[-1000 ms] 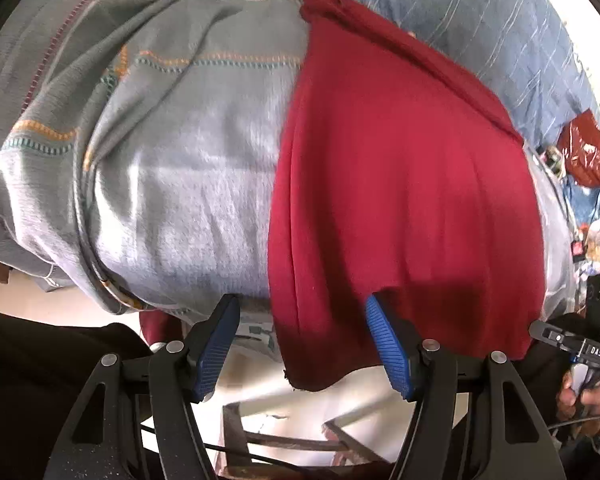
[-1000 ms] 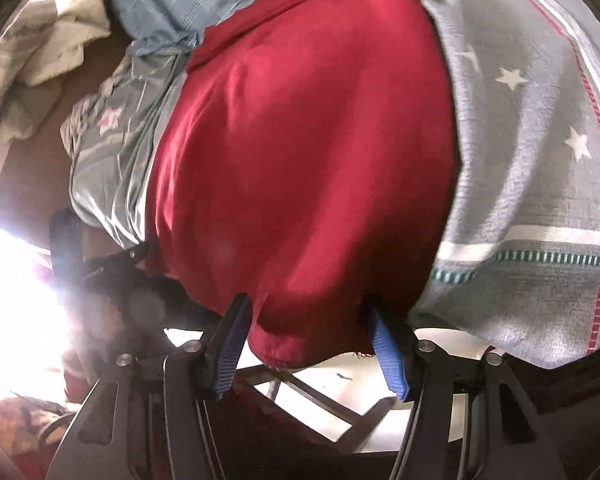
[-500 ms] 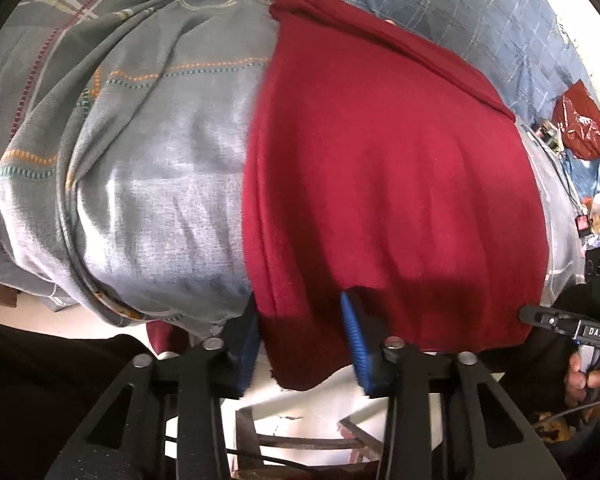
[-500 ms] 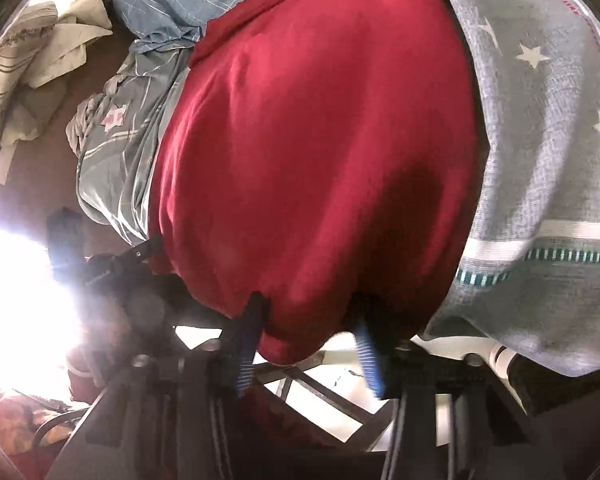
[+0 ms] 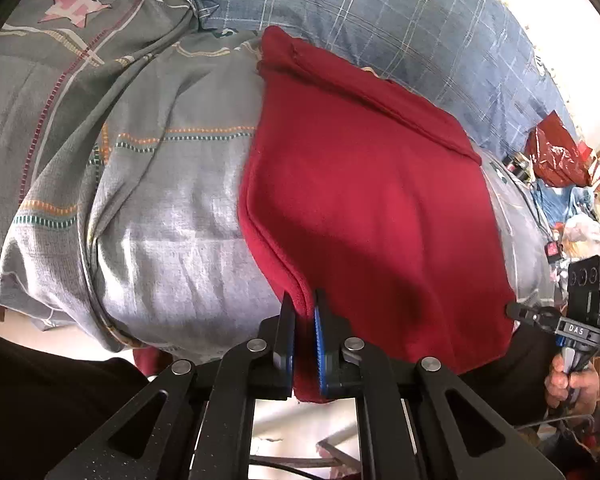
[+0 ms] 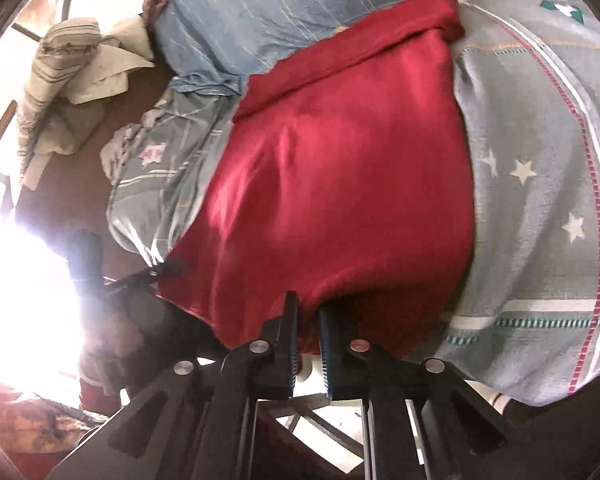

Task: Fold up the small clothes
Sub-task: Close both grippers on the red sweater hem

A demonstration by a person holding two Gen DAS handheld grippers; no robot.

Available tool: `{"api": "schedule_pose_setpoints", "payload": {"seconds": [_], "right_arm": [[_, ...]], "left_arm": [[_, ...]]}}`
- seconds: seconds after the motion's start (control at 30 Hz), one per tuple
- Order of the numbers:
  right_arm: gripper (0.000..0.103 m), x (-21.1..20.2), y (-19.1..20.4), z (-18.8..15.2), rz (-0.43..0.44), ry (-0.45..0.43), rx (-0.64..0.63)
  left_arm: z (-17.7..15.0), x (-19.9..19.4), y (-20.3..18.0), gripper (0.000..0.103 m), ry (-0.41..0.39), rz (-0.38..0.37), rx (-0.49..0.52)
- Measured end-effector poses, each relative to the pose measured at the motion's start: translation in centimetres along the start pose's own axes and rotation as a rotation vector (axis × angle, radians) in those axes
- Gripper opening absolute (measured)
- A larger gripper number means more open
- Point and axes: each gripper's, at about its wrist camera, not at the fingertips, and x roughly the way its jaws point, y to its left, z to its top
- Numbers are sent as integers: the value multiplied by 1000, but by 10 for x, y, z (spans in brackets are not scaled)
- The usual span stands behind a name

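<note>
A red cloth (image 5: 372, 208) lies spread flat on a grey patterned bedsheet (image 5: 148, 200), its near edge hanging over the bed's front. My left gripper (image 5: 304, 320) is shut on the cloth's near left corner. In the right wrist view the same red cloth (image 6: 340, 184) fills the middle, and my right gripper (image 6: 308, 320) is shut on its near right corner. The other hand-held gripper (image 5: 580, 320) shows at the right edge of the left wrist view.
A blue checked blanket (image 5: 380, 20) lies behind the red cloth. A red plastic bag (image 5: 556, 156) and clutter sit at the far right. Pale striped cloths (image 6: 72, 76) are piled at the left in the right wrist view. The bedsheet (image 6: 540, 200) has stars.
Both grippers went from wide open around the cloth's near edge to shut on it. Both views have drawn back slightly, showing more of the bed.
</note>
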Motion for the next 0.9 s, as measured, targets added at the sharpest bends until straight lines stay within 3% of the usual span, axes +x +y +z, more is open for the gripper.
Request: {"api": "schedule_pose_setpoints", "payload": {"seconds": [0.03, 0.1, 0.13, 0.17, 0.3, 0.6, 0.9], "right_arm": [[14, 2, -4, 0, 3, 9, 25], [27, 6, -11, -5, -11, 34, 62], [51, 8, -15, -7, -18, 63, 82], [62, 11, -21, -11, -32, 105, 103], [62, 15, -33, -26, -110, 174, 119], [62, 5, -47, -24, -188, 174, 109], [61, 31, -47, -23, -104, 225, 137]], "left_arm": [[-1, 3, 2, 7, 5, 1, -4], [-4, 7, 3, 7, 12, 5, -14], [-1, 8, 3, 7, 14, 3, -18], [-2, 9, 4, 7, 16, 1, -21], [4, 10, 8, 7, 14, -1, -32], [4, 17, 6, 7, 30, 13, -29], [5, 29, 4, 9, 52, 24, -54]]}}
